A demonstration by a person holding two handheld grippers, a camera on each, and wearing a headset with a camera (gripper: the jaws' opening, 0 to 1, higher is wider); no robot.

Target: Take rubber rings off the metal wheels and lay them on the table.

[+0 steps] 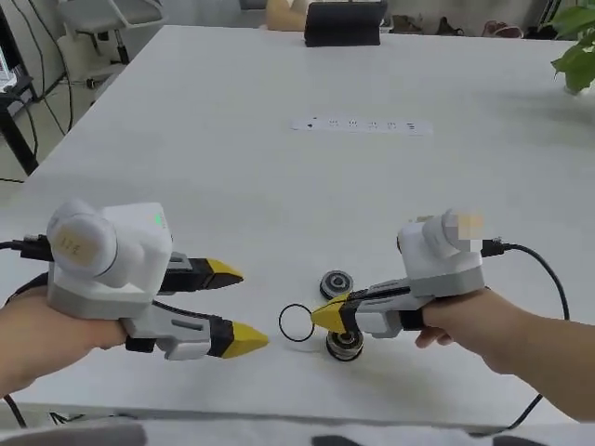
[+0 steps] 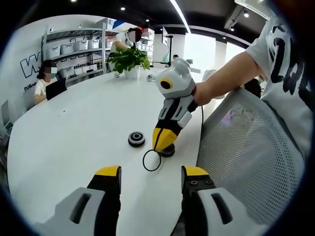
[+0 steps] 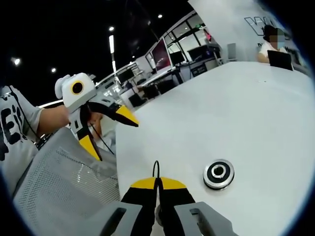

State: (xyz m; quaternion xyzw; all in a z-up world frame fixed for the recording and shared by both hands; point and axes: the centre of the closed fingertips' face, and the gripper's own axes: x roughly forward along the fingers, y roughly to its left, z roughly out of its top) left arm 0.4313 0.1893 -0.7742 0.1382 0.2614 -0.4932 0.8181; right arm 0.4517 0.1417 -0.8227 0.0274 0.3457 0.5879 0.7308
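Note:
My right gripper point(image 1: 325, 317) is shut on the edge of a thin black rubber ring point(image 1: 297, 322), which hangs out to the left of its yellow tips, low over the white table point(image 1: 279, 186). In the right gripper view the ring point(image 3: 155, 169) shows as a thin line between the closed jaws. One metal wheel point(image 1: 344, 345) sits right under that gripper, and a second wheel point(image 1: 336, 283) stands just behind it. My left gripper point(image 1: 237, 307) is open and holds nothing, a short way left of the ring point(image 2: 151, 160).
A white power strip point(image 1: 363, 125) lies mid-table. A black case point(image 1: 342, 23) sits at the far edge and a plant point(image 1: 576, 56) at the far right. The table's near edge runs just below the grippers. A mesh chair back point(image 2: 246, 147) is close by.

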